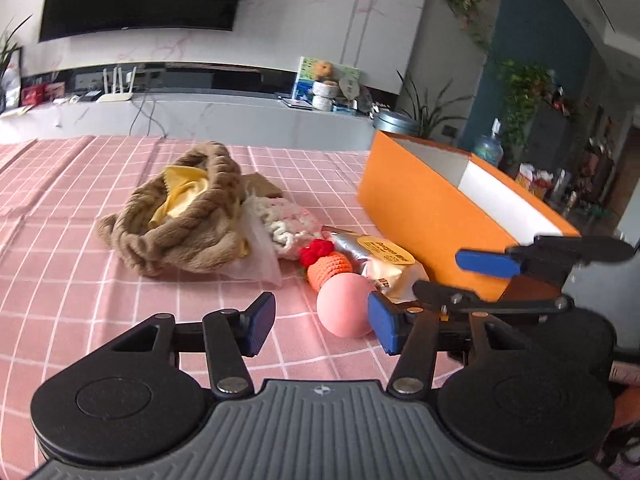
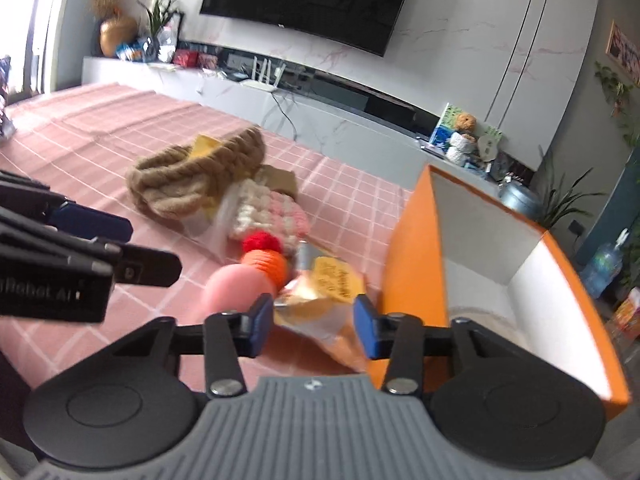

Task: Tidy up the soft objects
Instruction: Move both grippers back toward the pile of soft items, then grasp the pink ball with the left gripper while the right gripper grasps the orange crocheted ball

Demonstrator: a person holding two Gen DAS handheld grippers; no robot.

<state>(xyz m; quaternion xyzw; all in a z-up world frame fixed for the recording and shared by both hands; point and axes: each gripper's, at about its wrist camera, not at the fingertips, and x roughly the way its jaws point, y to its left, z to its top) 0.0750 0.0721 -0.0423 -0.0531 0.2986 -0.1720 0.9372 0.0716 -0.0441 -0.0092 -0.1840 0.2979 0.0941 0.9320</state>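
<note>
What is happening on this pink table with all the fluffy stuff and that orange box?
A person is tidying soft things with a hand-held claw in each hand. The right claw sits around a wrapped snack packet beside the open orange box. The left claw is open by a pink ball, not gripping it. A brown knitted scarf, a pink-and-white yarn piece and a crocheted carrot still lie on the checked cloth.

We list: tablecloth (image 1: 80, 240), pink with white grid; box (image 1: 424, 216), orange outside, white inside; knitted band (image 1: 188, 220), tan; cloth (image 1: 182, 192), yellow; ball (image 1: 344, 306), pale pink; crochet toy (image 1: 328, 266), orange and red; gripper pads (image 1: 260, 322), blue.
</note>
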